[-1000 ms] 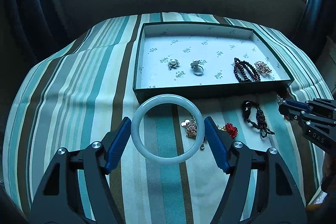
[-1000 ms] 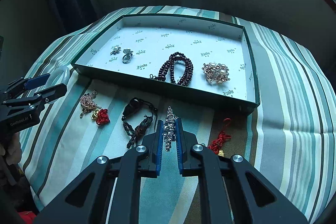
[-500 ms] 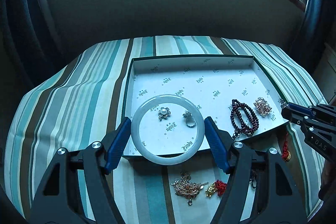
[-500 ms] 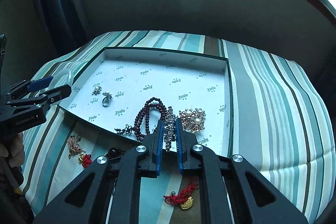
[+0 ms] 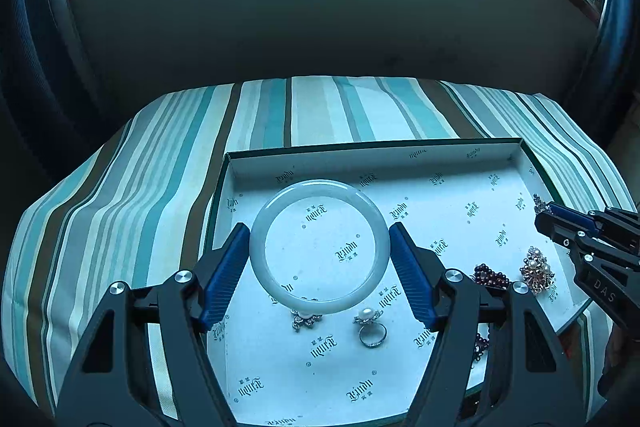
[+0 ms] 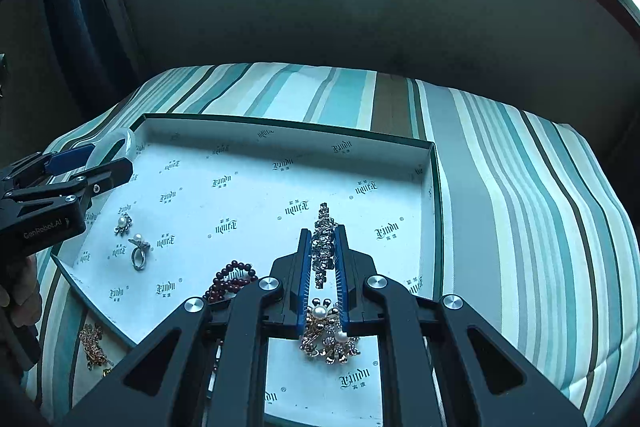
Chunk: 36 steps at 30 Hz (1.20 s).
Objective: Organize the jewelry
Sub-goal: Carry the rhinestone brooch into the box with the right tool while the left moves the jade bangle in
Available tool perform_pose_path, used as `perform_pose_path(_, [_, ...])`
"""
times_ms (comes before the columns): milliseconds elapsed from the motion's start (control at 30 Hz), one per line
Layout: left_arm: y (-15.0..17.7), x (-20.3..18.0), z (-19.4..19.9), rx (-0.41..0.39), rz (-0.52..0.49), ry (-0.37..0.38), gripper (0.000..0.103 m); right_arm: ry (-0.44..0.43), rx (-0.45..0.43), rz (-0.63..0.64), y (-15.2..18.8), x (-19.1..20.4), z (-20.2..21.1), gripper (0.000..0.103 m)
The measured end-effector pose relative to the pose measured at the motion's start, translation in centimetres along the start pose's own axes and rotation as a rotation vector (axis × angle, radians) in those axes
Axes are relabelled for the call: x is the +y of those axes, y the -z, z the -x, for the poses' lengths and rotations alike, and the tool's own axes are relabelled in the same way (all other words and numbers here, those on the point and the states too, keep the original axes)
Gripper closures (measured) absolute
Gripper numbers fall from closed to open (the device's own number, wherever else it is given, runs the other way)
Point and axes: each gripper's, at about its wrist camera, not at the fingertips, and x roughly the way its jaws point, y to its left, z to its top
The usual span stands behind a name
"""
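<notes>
Left gripper (image 5: 320, 247): carried bangle (image 5: 319, 247) from cloth to over box (image 5: 416, 155).
Right gripper (image 6: 323, 255): carried rhinestone strip (image 6: 323, 247) likewise.

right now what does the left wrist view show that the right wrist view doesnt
Only the left wrist view shows the pale bangle whole, held across its width between the left gripper fingers above the box floor. Only the right wrist view shows the rhinestone strip pinched by the right gripper, and a gold chain piece lying on the striped cloth outside the box. Both show the green-edged box, the pearl ring, the small flower brooch, the dark red beads and the gold pearl brooch.
</notes>
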Motion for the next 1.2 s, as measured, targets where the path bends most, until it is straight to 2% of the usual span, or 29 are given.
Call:
perform_pose_path(333, [-1.1, 0.6, -5.1, 0.122, 0.030, 0.003, 0.032, 0.019, 0.071, -0.008, -0.6, -0.9, -3.8, 0.091])
perform_pose_path(700, [-0.6, 1.1, -7.1, 0.239, 0.047, 0.022, 0.032, 0.014, 0.091, -0.030, -0.7, -1.1, -4.6, 0.088])
perform_pose_path(800, [-0.6, 1.2, -7.0, 0.239, 0.058, 0.032, 0.032, 0.019, 0.080, -0.022, -0.8, -1.0, -4.3, 0.069])
perform_pose_path(833, [-0.6, 1.2, -6.9, 0.236, 0.060, 0.037, 0.031, 0.025, 0.076, -0.022, -0.8, -0.9, -4.2, 0.057])
perform_pose_path(867, [-0.5, 1.3, -6.9, 0.234, 0.062, 0.039, 0.031, 0.025, 0.069, -0.024, -0.8, -0.9, -4.1, 0.053])
perform_pose_path(967, [-0.6, 1.3, -6.5, 0.218, 0.066, 0.038, 0.027, 0.022, 0.061, -0.035, -0.7, -1.2, -3.9, 0.053])
perform_pose_path(1200, [-1.2, 1.7, -3.8, 0.127, 0.072, 0.019, 0.027, 0.035, 0.013, -0.035, -0.5, -1.2, -1.8, 0.053])
